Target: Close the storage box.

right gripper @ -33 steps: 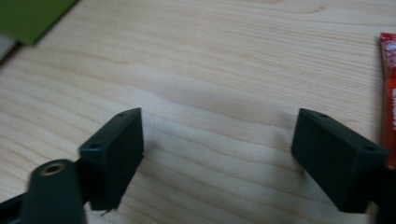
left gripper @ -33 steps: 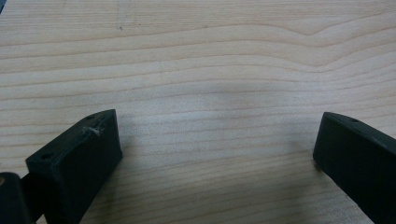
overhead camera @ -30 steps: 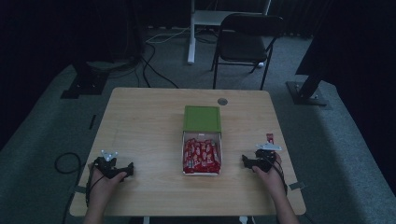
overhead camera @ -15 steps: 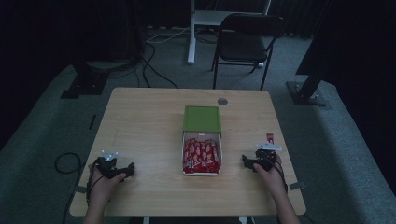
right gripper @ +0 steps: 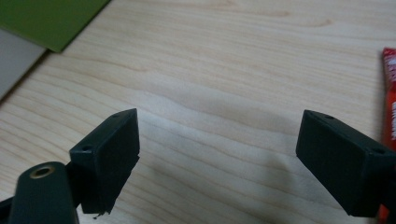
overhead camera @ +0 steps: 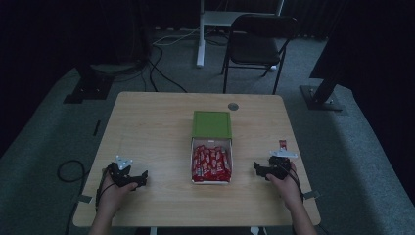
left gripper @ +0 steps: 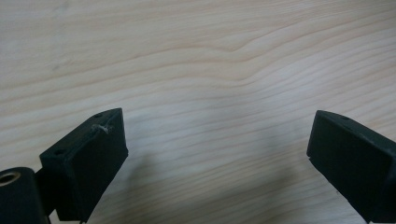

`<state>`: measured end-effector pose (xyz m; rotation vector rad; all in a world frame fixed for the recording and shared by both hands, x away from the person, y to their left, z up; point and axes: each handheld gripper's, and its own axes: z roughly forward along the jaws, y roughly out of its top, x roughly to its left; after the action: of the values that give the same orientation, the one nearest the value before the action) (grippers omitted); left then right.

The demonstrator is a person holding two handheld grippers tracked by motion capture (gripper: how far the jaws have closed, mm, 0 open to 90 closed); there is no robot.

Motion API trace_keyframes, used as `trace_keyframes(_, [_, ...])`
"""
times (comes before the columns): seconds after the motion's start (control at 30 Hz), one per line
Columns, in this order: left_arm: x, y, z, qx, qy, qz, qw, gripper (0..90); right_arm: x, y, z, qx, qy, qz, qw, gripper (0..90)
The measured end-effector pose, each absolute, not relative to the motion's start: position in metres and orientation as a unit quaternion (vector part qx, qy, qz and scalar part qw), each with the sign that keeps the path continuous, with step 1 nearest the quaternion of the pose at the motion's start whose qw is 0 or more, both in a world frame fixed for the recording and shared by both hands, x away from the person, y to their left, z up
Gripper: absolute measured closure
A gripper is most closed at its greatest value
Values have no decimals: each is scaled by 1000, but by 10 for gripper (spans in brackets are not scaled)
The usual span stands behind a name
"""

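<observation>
A white box [overhead camera: 230,147] packed with red wrapped bars [overhead camera: 210,164] sits at the table's middle, its green lid [overhead camera: 211,124] folded back behind it. One loose red bar [overhead camera: 282,144] lies near the right edge, just beyond my right gripper [overhead camera: 258,170]. In the right gripper view that gripper [right gripper: 217,135] is open over bare wood, with the red bar [right gripper: 390,102] at its right and the green lid [right gripper: 51,18] at the upper left. My left gripper [overhead camera: 139,177] rests near the front left. Its jaws [left gripper: 215,135] stand wide, have just been closing slightly, and hold nothing.
The wooden table [overhead camera: 156,127] has a round grey grommet [overhead camera: 233,106] near its far edge. A black folding chair [overhead camera: 259,44] and a white stand [overhead camera: 200,34] are on the floor behind. Cables lie on the carpet at the left.
</observation>
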<state>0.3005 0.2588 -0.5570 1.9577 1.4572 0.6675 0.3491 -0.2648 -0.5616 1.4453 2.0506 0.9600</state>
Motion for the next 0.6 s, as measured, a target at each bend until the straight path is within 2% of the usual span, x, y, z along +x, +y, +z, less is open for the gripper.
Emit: trace_keyframes(0.6, [296, 214, -528, 773, 465, 235, 363, 56, 329, -249, -524, 479, 749, 399, 225, 130])
